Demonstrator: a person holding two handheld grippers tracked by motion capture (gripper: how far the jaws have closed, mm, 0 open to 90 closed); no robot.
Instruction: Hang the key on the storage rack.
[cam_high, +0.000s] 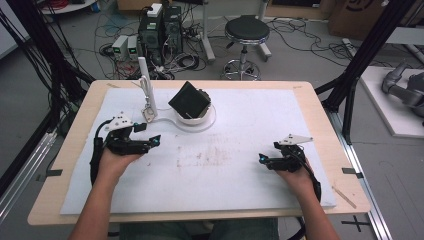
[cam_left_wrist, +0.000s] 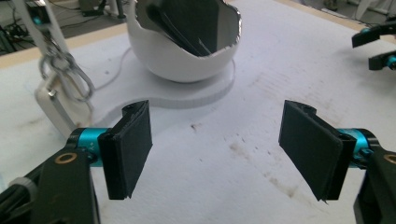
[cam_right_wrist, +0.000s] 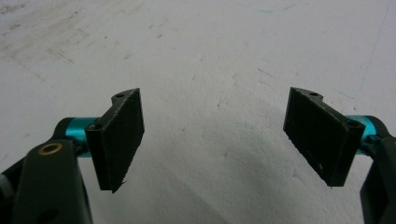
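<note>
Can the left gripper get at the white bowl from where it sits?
Probably yes. The left gripper has its jaws open with nothing between them, and bare white mat lies between it and the white bowl. The white stand sits off to one side.

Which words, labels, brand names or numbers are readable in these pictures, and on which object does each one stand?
None can be read.
Cardboard box at the far right of the high view: a dark printed mark, cut off and too blurred to read.
White bowl, white mat, both hand-held grippers: no writing visible.
</note>
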